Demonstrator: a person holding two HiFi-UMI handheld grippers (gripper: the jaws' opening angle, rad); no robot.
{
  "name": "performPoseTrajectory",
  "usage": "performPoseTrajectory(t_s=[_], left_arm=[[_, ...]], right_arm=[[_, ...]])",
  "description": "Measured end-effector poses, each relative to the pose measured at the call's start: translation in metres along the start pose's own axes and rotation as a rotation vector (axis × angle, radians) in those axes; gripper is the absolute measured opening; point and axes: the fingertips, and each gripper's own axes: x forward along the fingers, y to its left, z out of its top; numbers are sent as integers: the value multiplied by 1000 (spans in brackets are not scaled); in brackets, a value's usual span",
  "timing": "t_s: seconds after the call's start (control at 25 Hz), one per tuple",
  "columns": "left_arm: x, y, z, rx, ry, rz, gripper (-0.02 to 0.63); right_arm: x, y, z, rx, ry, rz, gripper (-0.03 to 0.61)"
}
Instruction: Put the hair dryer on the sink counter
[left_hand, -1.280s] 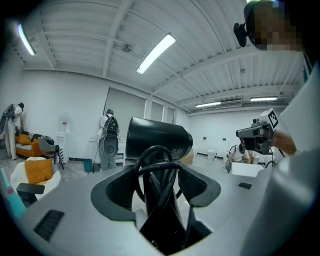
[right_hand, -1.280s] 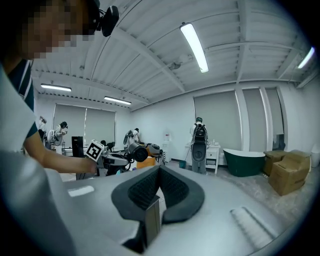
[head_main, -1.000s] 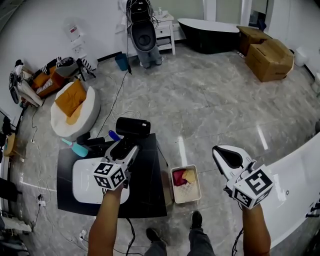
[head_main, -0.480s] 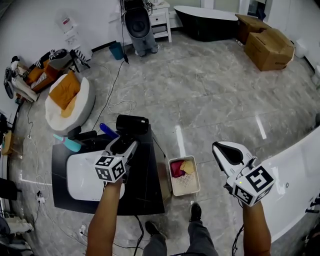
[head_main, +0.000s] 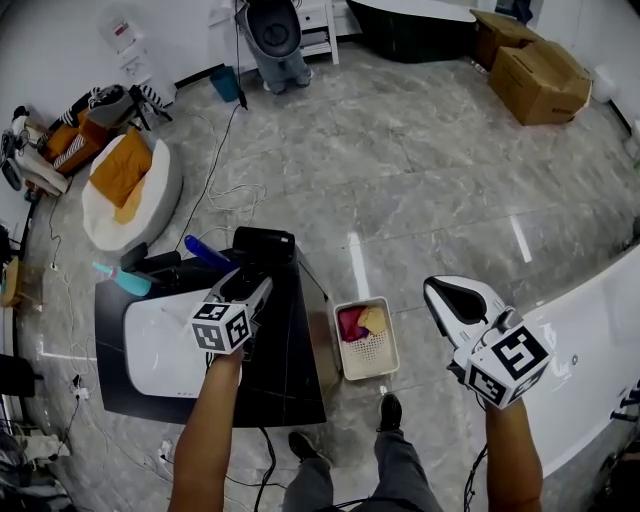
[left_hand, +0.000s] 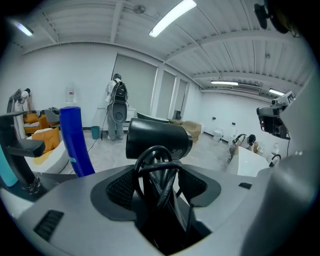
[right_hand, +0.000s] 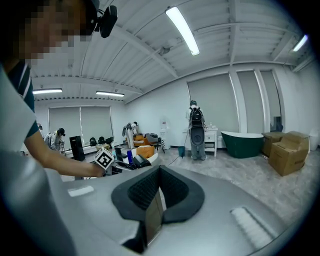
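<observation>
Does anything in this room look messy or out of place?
Mainly cords. The hair dryer has its cord bunched in loops between the jaws of the left gripper, which is clamped on it. A loose cable also trails in coils across the floor beyond the sink counter.

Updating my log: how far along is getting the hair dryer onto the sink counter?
Done: hair dryer grasped, now at the back edge of the sink counter. In hand: left gripper, jaws shut on its cord-wrapped handle. Left: set it down and release. Right gripper is shut, empty.
</observation>
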Motion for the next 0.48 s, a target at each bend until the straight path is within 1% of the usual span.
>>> performPoseTrajectory(t_s=[0.48], left_arm=[[27, 8, -35, -25, 81, 13, 268]], right_arm=[[16, -9, -21, 28, 22, 9, 11]])
